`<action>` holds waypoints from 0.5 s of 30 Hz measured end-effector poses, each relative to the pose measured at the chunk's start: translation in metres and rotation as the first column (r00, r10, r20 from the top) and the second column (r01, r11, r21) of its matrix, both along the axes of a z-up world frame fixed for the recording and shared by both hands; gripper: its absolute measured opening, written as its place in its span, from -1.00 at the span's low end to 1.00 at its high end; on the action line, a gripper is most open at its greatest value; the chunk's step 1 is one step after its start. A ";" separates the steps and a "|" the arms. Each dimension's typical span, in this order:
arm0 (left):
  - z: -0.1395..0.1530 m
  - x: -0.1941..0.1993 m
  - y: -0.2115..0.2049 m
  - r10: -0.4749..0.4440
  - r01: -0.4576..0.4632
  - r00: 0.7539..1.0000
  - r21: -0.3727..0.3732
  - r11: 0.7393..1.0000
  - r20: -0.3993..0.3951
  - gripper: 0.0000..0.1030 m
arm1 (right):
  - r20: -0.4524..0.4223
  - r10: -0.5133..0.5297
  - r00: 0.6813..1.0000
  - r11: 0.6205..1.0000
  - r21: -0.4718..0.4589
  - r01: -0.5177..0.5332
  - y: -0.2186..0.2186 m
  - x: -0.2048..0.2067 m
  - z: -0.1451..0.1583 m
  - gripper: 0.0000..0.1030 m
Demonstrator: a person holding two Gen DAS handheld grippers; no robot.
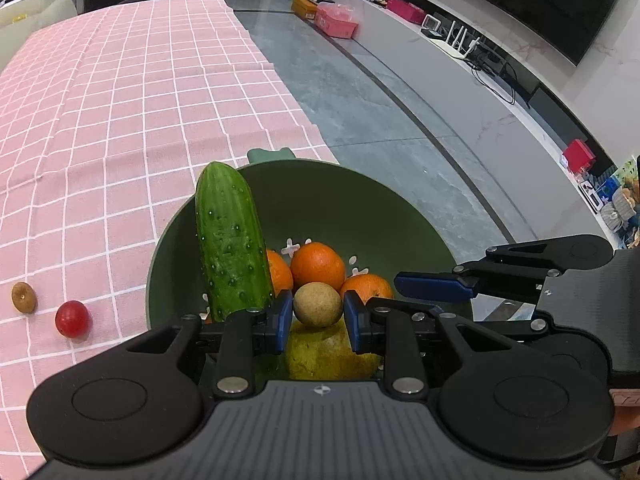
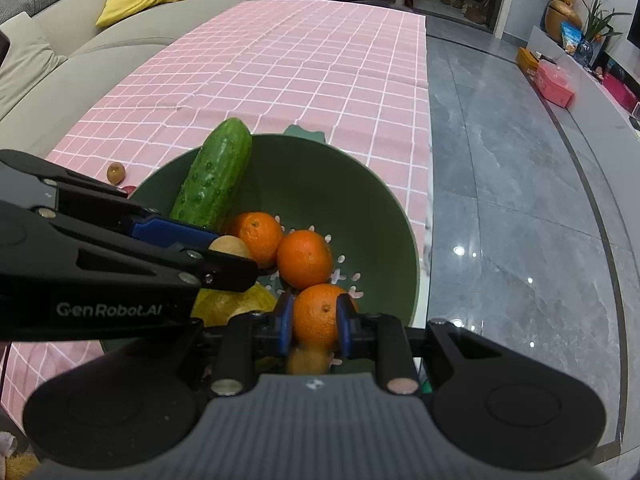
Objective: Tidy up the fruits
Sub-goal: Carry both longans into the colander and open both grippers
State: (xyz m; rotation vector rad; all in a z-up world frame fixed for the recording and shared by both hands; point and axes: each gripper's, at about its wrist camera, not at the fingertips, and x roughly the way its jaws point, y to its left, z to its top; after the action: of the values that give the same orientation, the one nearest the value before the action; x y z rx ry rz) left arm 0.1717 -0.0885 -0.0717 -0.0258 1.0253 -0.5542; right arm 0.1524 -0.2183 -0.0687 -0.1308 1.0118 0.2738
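The green colander bowl (image 1: 360, 216), standing at the near edge of the pink checked tablecloth (image 1: 120, 120), holds most of the fruit: a cucumber (image 1: 230, 240) leaning upright against its left wall, three oranges, a yellow pear-like fruit (image 1: 332, 356) at the near side, and a small brown round fruit (image 1: 319, 304). The left gripper (image 1: 318, 318) has its blue pads on either side of this brown fruit, which sits above the yellow fruit; a thin gap seems to show on each side, so whether the pads grip it or have just let go cannot be told. The right gripper (image 2: 314, 320) has its pads pressed against both sides of the nearest orange (image 2: 318, 312), closed on it, low over the bowl's near rim. Two pieces lie outside the bowl, on the cloth to its left: a red cherry tomato (image 1: 73, 319) and a second brown fruit (image 1: 24, 297), near each other and well apart from the bowl.

The step in hand is judged to be placing fruit into the bowl. To do it well, each piece should be lowered until it rests in a hollow between its neighbours before the jaws part, since round fruit set on the curved yellow one may roll. The two grippers work close together; withdrawing them one at a time, straight up, avoids knocking the leaning cucumber.
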 end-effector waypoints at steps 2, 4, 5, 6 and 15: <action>0.000 0.000 0.000 -0.001 0.001 1.000 -0.001 1.000 -0.001 -0.41 | -0.002 0.000 1.000 1.000 -0.002 0.000 0.000 0.001 0.000 -0.62; 0.001 -0.001 0.000 -0.006 0.006 1.000 0.000 1.000 -0.003 -0.41 | -0.002 0.005 1.000 1.000 -0.004 -0.005 0.000 0.000 0.001 -0.62; 0.003 0.000 0.000 -0.006 0.006 1.000 -0.001 1.000 -0.002 -0.41 | -0.001 0.008 1.000 1.000 -0.006 -0.008 0.001 0.000 0.001 -0.62; 0.005 -0.001 0.000 -0.007 0.007 1.000 -0.007 1.000 -0.002 -0.40 | 0.001 0.009 1.000 1.000 -0.008 -0.009 0.001 -0.001 0.002 -0.62; 0.024 -0.006 0.011 0.026 -0.025 0.999 -0.047 0.999 0.024 -0.04 | 0.039 0.016 0.999 0.999 -0.042 -0.014 0.002 -0.009 0.020 -0.30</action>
State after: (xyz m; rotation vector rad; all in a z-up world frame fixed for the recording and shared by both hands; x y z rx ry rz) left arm 0.1652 -0.0776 -0.0480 -0.0726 0.9872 -0.5538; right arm 0.1435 -0.2162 -0.0489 -0.1809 0.9782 0.2628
